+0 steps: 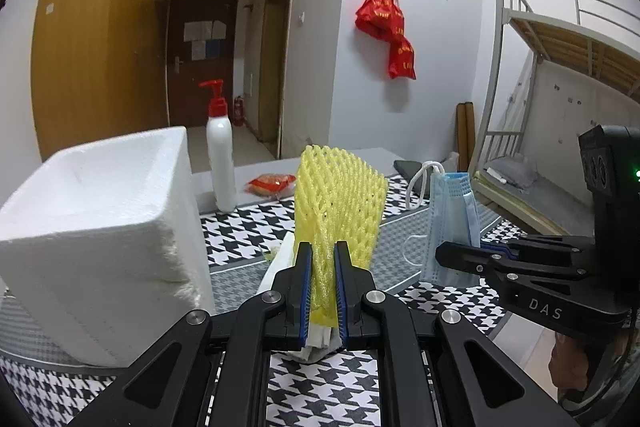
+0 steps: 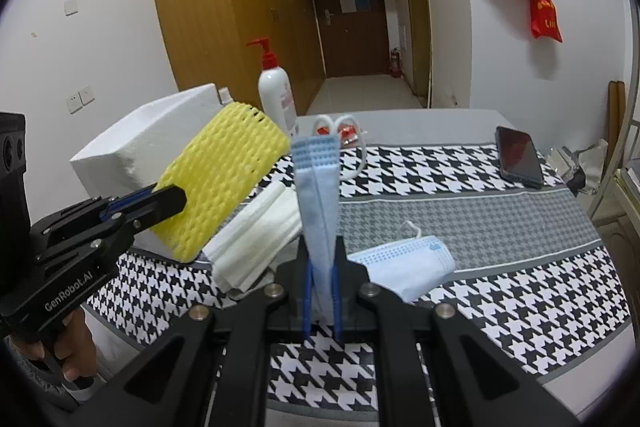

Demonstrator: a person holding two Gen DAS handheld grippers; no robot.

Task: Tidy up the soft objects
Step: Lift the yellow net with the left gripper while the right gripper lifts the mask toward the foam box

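My left gripper (image 1: pixel 322 247) is shut on a yellow foam net sleeve (image 1: pixel 340 207), which stands up from its pads above the table; in the right wrist view the same sleeve (image 2: pixel 220 179) sticks out from the left gripper (image 2: pixel 182 201). My right gripper (image 2: pixel 320 241) is shut on a folded blue face mask (image 2: pixel 316 195), held upright with its ear loops hanging behind. The left wrist view shows that mask (image 1: pixel 452 219) in the right gripper (image 1: pixel 440 253). A second blue mask (image 2: pixel 404 267) and a white folded mask (image 2: pixel 256 231) lie on the houndstooth cloth (image 2: pixel 460 203).
A white foam box (image 1: pixel 100 227) stands at the left of the table, with a white pump bottle (image 1: pixel 220 163) behind it and a red packet (image 1: pixel 270 183) beyond. A dark phone (image 2: pixel 520 157) lies at the far right. A bunk bed (image 1: pixel 560 67) stands off the table's right side.
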